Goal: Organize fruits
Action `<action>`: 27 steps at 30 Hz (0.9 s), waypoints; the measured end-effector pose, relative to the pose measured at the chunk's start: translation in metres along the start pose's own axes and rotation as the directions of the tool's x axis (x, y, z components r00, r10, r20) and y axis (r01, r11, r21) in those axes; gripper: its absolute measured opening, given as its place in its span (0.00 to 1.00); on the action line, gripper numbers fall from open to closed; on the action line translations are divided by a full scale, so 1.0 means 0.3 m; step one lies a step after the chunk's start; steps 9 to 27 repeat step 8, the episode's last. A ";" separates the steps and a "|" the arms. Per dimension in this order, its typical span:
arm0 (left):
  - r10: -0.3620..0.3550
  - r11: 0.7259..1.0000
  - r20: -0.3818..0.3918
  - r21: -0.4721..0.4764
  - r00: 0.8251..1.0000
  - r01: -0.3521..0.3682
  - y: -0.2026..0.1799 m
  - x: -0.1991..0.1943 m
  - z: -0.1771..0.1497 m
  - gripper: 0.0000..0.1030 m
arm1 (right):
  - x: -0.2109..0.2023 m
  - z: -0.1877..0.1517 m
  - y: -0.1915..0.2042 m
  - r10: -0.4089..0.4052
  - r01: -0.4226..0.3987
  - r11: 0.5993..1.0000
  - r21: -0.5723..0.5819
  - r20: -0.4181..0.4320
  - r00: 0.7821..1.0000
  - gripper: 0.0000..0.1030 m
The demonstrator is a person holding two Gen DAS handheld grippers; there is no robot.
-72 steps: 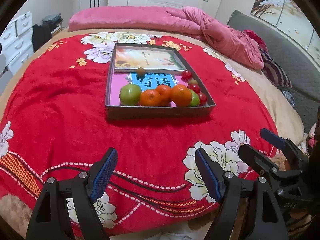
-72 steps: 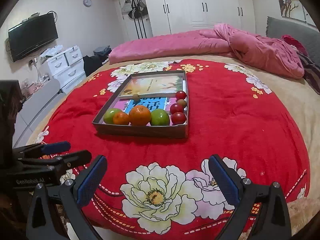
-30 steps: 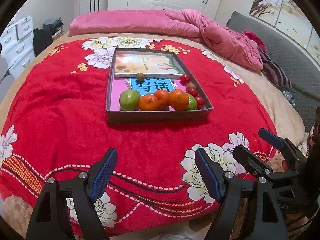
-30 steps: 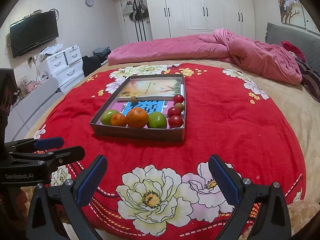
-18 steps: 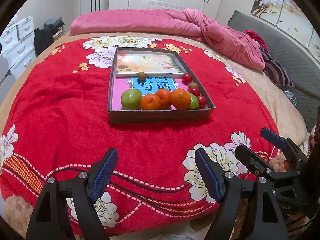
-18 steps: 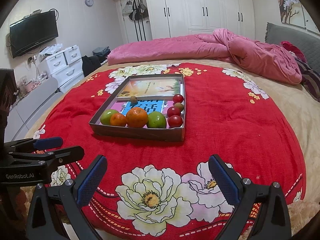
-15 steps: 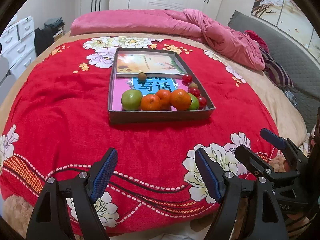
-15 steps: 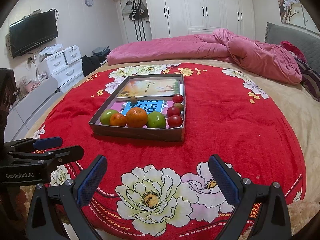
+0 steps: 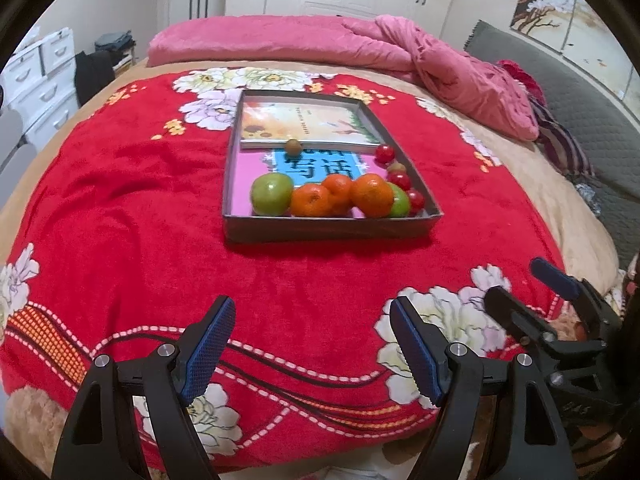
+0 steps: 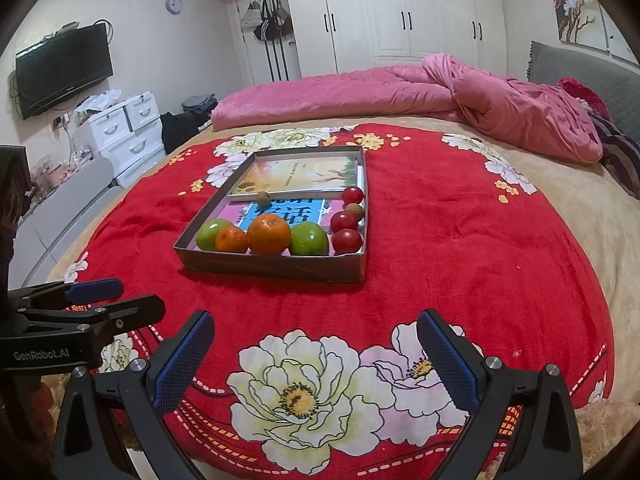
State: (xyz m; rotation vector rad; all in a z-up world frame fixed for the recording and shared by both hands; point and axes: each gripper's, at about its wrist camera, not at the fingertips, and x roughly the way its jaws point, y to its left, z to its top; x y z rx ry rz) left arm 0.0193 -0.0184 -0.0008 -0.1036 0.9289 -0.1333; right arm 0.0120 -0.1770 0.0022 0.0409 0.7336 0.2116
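A shallow grey cardboard tray [image 9: 332, 229] [image 10: 276, 267] lies on the red flowered blanket, well beyond both grippers. Along its near wall sit a green apple [image 9: 272, 194] [image 10: 211, 234], three oranges [image 9: 372, 201] [image 10: 269, 234] and a second green apple [image 10: 309, 239]. Small red tomatoes [image 9: 400, 180] [image 10: 346, 240] and a brown fruit line the tray's right side. Another small brown fruit [image 9: 293, 147] [image 10: 263, 198] rests on a book. My left gripper [image 9: 312, 344] is open over the blanket's near edge with nothing between its pads. My right gripper [image 10: 316, 356] is likewise open and empty.
Two books [image 9: 304, 126] line the tray's floor. A pink quilt [image 10: 400, 96] is bunched at the far side of the bed. White drawers [image 10: 128, 136] and a wall television [image 10: 64, 70] stand to the left. The other gripper shows at each view's edge [image 9: 560, 320] [image 10: 80, 312].
Both views shifted slightly around a second ago, then settled. Both grippers stay open and the fruit lies as before.
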 end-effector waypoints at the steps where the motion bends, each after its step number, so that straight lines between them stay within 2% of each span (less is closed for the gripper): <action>1: 0.010 1.000 -0.002 -0.006 1.000 -0.010 0.006 0.005 0.002 0.78 | 0.003 0.000 -0.003 -0.002 0.002 1.000 0.004 -0.001 1.000 0.99; 5: 0.018 0.999 0.003 -0.040 1.000 -0.018 0.055 0.023 0.010 0.78 | 0.020 0.011 -0.034 -0.024 0.024 0.999 0.033 -0.001 1.000 0.99; 8: 0.076 0.994 0.032 -0.078 0.997 -0.073 0.137 0.039 0.042 0.78 | 0.040 0.034 -0.091 -0.060 0.059 0.995 0.074 0.003 0.998 0.99; 27: 0.076 0.994 0.032 -0.078 0.997 -0.073 0.137 0.039 0.042 0.78 | 0.040 0.034 -0.091 -0.060 0.059 0.995 0.074 0.003 0.998 0.99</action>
